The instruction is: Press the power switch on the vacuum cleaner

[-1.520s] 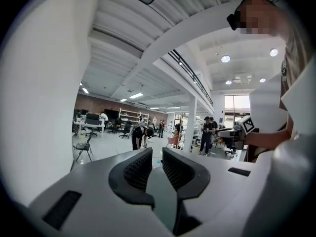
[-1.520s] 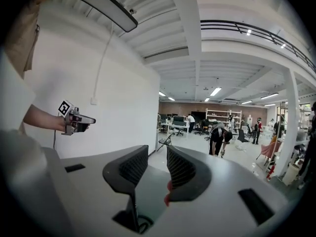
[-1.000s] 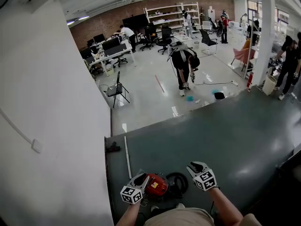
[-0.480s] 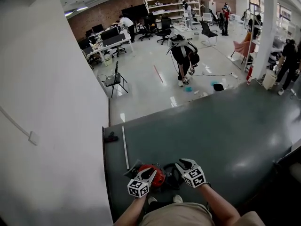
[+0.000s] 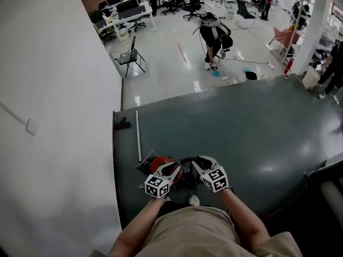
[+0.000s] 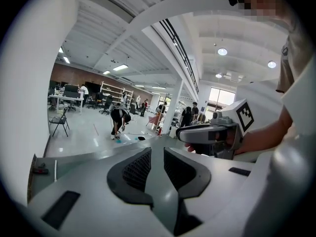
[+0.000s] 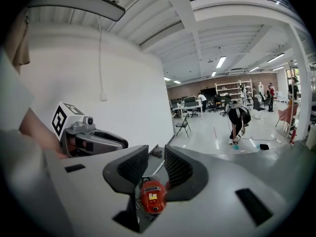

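Jaws gape on left gripper (image 6: 157, 156) and right gripper (image 7: 156, 154), vacuum cleaner (image 7: 152, 196) lengthwise along right's.

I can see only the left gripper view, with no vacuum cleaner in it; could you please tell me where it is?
Observer: In the head view, the red vacuum cleaner lies on the dark floor under the left claw.
Operator: Is anything gripped on the right?
Observer: No; the right gripper view shows the right claw open and empty, the vacuum cleaner beyond its gap.
Operator: What is beside it?
Observer: A black loop, perhaps its hose, to its right.
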Demonstrator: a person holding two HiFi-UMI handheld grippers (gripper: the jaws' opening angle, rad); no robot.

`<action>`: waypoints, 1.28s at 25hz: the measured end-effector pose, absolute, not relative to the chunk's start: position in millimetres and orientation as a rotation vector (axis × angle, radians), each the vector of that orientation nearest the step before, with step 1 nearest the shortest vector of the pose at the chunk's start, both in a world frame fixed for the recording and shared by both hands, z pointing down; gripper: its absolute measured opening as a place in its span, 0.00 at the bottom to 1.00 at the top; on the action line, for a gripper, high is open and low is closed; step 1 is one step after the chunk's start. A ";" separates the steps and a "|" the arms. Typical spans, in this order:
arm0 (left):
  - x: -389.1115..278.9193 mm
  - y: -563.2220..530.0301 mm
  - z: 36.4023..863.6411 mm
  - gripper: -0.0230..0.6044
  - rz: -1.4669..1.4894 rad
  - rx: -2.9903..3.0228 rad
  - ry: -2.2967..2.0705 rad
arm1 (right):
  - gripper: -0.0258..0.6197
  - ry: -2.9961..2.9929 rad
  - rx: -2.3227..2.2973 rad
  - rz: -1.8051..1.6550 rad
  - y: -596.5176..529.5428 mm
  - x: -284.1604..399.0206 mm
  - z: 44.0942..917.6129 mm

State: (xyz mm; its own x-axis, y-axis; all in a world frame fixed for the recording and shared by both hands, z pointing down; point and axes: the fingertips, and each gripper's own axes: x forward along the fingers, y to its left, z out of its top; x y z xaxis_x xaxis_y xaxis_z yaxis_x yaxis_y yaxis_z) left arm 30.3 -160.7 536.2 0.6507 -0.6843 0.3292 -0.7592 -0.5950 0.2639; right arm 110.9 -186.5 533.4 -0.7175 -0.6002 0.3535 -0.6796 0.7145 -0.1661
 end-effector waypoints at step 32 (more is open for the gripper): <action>14.4 -165.0 527.9 0.15 0.353 2.510 -1.118 | 0.07 -2.561 1.219 0.260 -177.9 162.8 532.1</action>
